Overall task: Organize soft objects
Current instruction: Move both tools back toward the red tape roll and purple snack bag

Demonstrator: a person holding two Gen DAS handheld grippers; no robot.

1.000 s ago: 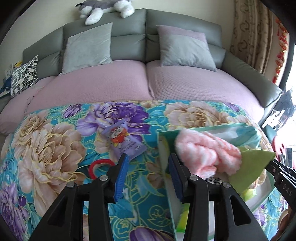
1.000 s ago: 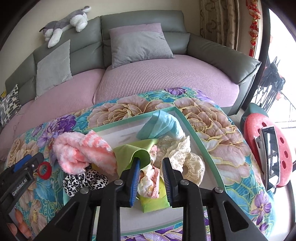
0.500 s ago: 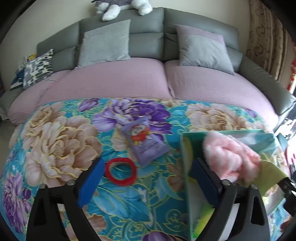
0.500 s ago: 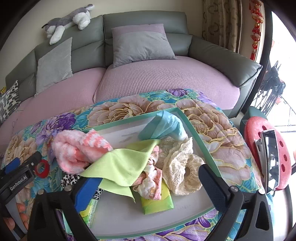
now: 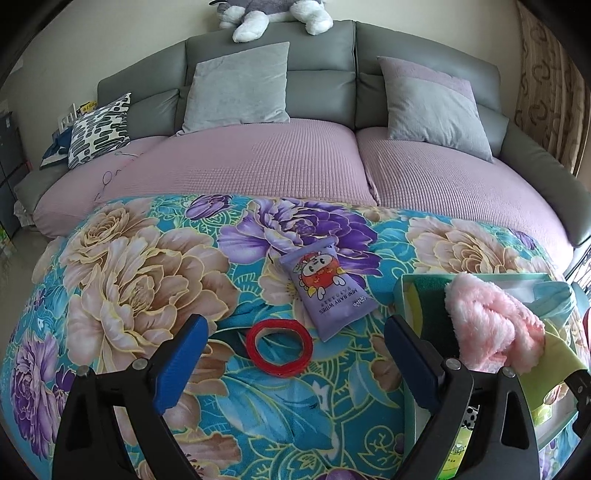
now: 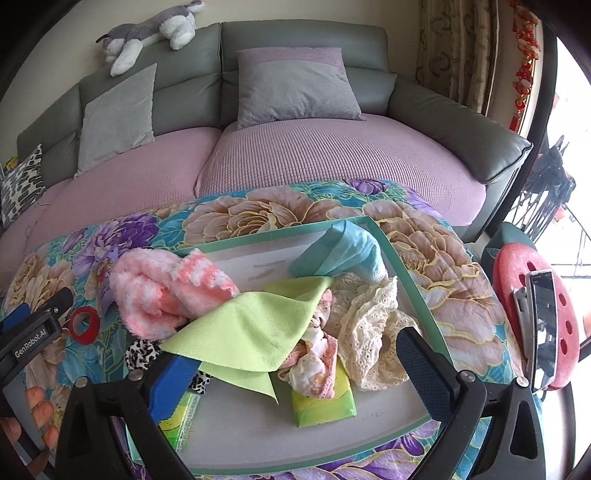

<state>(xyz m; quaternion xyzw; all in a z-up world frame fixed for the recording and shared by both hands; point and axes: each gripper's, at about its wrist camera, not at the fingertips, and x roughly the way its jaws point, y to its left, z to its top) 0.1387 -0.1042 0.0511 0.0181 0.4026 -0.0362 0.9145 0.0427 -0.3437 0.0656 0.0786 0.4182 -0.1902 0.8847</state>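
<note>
My left gripper (image 5: 295, 354) is wide open and empty, held above a red ring (image 5: 279, 347) on the floral blanket (image 5: 140, 273). A purple wipes pack (image 5: 327, 293) lies just beyond the ring. My right gripper (image 6: 295, 365) is wide open and empty over a green-rimmed tray (image 6: 402, 258). The tray holds a lime cloth (image 6: 255, 325), a pink fluffy cloth (image 6: 159, 291), a blue cloth (image 6: 343, 251), cream lace (image 6: 369, 325), a pink-white garment (image 6: 314, 362) and a green pack (image 6: 325, 406). The pink cloth (image 5: 487, 325) and the tray's rim (image 5: 400, 291) also show in the left wrist view.
A sofa with a lilac seat cover (image 5: 258, 162) and grey cushions (image 5: 240, 85) runs behind the blanket. A plush dog (image 6: 147, 29) lies on its backrest. A red stool with a phone (image 6: 543, 325) stands at the right. The left gripper's body (image 6: 33, 332) shows at the left.
Both grippers opened from nearly closed to wide. The right one let go of the lime cloth, which spread over the tray. The left gripper shifted left, bringing the ring between its fingers.
</note>
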